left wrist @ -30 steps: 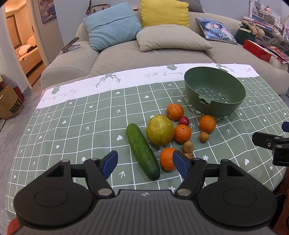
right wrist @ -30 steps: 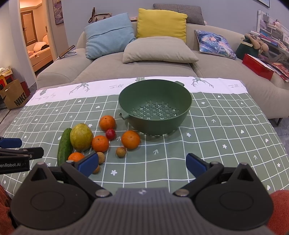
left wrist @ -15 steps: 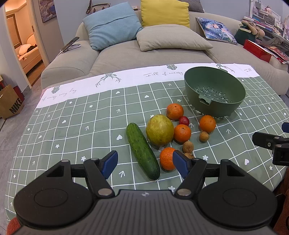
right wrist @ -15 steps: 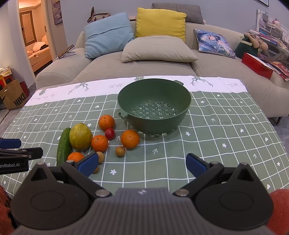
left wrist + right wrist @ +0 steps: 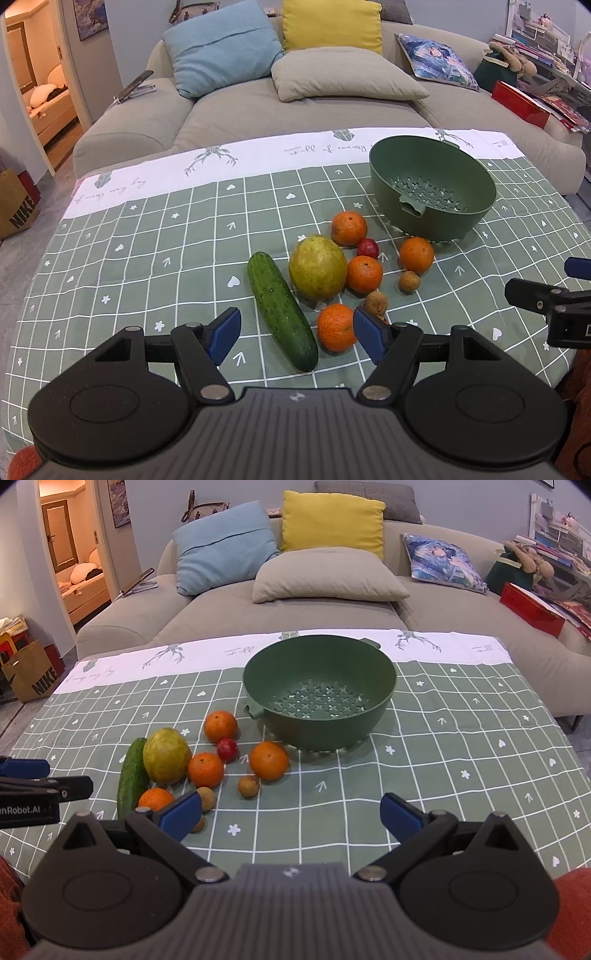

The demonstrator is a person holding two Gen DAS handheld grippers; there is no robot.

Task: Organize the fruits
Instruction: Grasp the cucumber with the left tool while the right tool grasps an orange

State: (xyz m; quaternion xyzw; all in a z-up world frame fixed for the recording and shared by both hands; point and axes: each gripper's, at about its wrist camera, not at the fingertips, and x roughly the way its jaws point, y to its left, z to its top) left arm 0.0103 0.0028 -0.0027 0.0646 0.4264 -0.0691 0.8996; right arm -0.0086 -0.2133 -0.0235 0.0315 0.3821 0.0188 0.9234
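Observation:
A green colander bowl (image 5: 319, 672) stands empty on the checked tablecloth, also in the left wrist view (image 5: 432, 177). Left of it lies a cluster: a cucumber (image 5: 281, 310), a yellow-green mango (image 5: 317, 267), several oranges (image 5: 364, 274), a small red fruit (image 5: 368, 248) and brown lychees (image 5: 409, 281). My left gripper (image 5: 295, 334) is open and empty, held over the near end of the cucumber and the nearest orange (image 5: 336, 326). My right gripper (image 5: 290, 814) is open and empty, in front of the bowl, right of the fruit (image 5: 269, 760).
The table (image 5: 461, 738) has a green grid cloth with a white band at the far edge. Behind it is a beige sofa (image 5: 295, 602) with several cushions. A Nike paper bag (image 5: 33, 672) stands on the floor at the left.

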